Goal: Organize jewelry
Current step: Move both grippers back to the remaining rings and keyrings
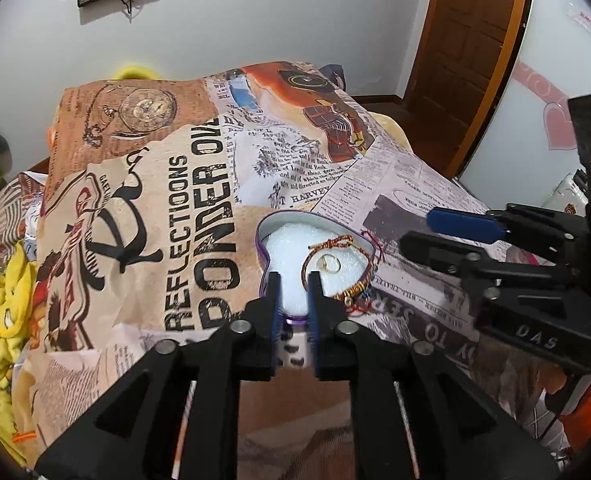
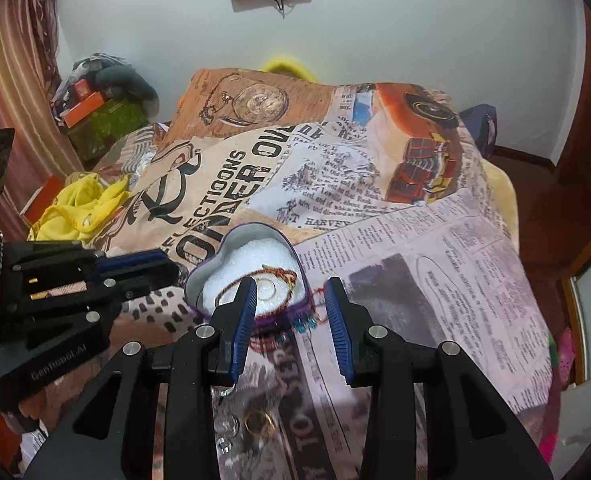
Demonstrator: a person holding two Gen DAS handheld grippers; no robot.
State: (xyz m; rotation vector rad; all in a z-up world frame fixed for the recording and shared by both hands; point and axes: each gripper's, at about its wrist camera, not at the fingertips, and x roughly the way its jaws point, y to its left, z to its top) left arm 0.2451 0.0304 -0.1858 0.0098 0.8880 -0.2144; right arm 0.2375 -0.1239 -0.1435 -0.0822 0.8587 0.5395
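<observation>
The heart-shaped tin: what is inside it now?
Inside the heart-shaped tin lies white foam, and on it a braided bracelet and a thin gold ring. Part of the bracelet hangs over the rim. What is beneath the foam cannot be seen.

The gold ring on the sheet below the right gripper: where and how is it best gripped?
Probably across the band of the gold ring, from straight above. It seems to lie flat on the printed sheet, so a side approach finds no edge. The right gripper, jaws apart and empty, is nearest.
</observation>
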